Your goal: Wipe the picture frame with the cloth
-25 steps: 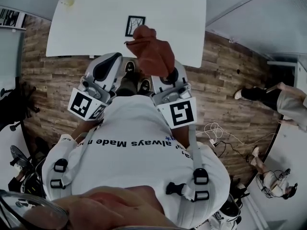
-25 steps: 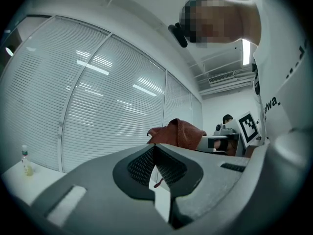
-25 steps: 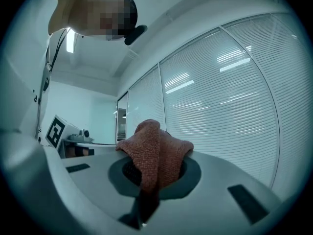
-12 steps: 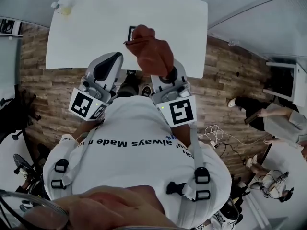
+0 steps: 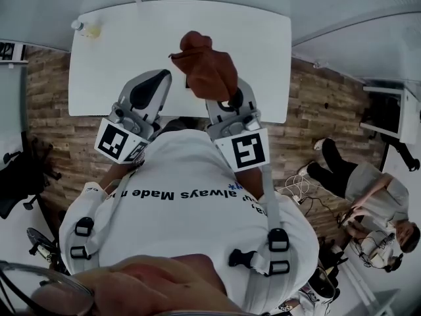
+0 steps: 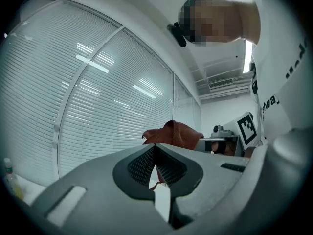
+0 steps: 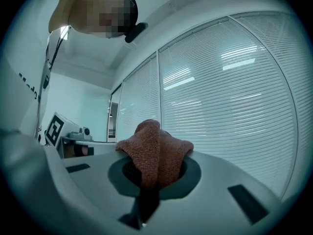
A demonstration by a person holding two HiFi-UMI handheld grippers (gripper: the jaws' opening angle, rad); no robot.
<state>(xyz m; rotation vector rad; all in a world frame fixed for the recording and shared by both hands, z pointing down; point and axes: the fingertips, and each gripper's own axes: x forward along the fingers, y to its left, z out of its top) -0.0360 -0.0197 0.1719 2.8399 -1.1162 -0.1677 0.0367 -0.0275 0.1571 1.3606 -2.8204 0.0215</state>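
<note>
Right gripper view: the right gripper has its jaws clamped on a rust-red cloth. The cloth bunches up above the jaw tips in a rounded lump, and a darker fold runs down between the jaws. Behind it are slatted window blinds.

Left gripper view: the left gripper has its jaws pressed together at the tips with nothing between them. Past its tips the same cloth shows, held up beside it at about the same height. The right gripper's cube with square markers is to the right of the cloth.

Head view: both grippers are raised side by side in front of a person in a white T-shirt, over the near edge of a white table. The cloth stands up from the right gripper and covers the middle of the tabletop from this angle. A dark sliver on the table at the cloth's lower left edge may be the picture frame; the rest of it is hidden behind the cloth. A small bottle stands at the table's far left corner. The table stands on a wood-plank floor, and another person is low on the floor well off to the right.
</note>
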